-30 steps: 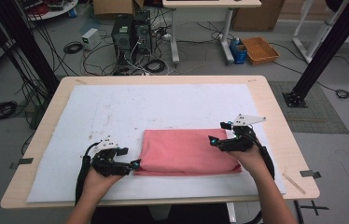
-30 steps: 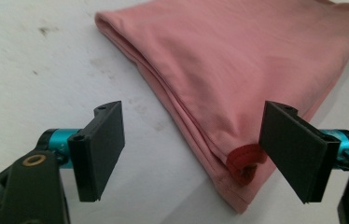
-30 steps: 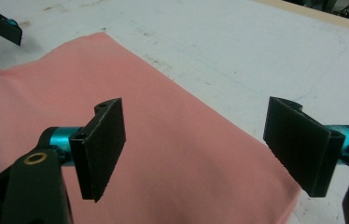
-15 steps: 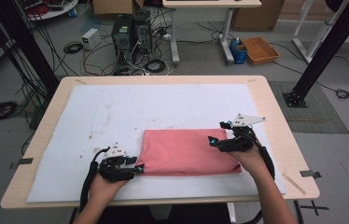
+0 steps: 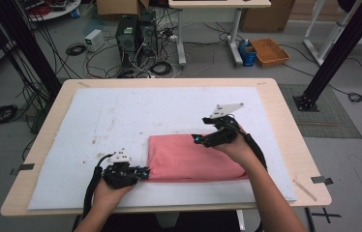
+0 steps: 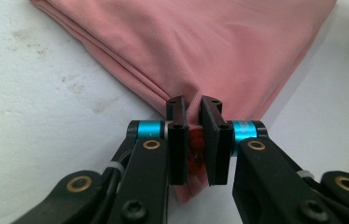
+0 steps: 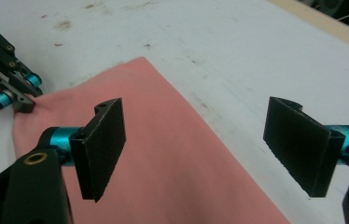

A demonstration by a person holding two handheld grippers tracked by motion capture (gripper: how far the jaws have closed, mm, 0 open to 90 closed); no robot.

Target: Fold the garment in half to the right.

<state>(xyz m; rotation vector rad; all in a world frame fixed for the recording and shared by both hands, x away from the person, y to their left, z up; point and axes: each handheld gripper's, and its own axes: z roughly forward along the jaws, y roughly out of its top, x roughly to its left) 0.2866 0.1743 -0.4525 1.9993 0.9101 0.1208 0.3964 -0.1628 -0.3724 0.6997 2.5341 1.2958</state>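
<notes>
A folded pink cloth (image 5: 193, 157) lies on the white mat (image 5: 121, 116) toward the table's near side. My left gripper (image 5: 145, 172) sits at the cloth's near left corner. Its jaws have just been closing, and in the left gripper view the left gripper (image 6: 193, 106) pinches the bunched corner of the cloth (image 6: 219, 46). My right gripper (image 5: 199, 140) hovers over the cloth's far edge, jaws wide apart. In the right gripper view the right gripper (image 7: 196, 121) is open above the cloth (image 7: 163, 163) with nothing between its pads, and the left gripper (image 7: 23, 105) shows at that corner.
The mat covers most of the wooden table (image 5: 290, 140). A thin stick (image 5: 305, 189) lies at the table's near right corner. On the floor behind are computer towers (image 5: 133, 34), cables, an orange box (image 5: 270, 51) and a black frame post (image 5: 336, 53).
The left gripper's jaws have closed on the cloth's near left corner. The right gripper has moved left along the cloth's far edge and risen a little.
</notes>
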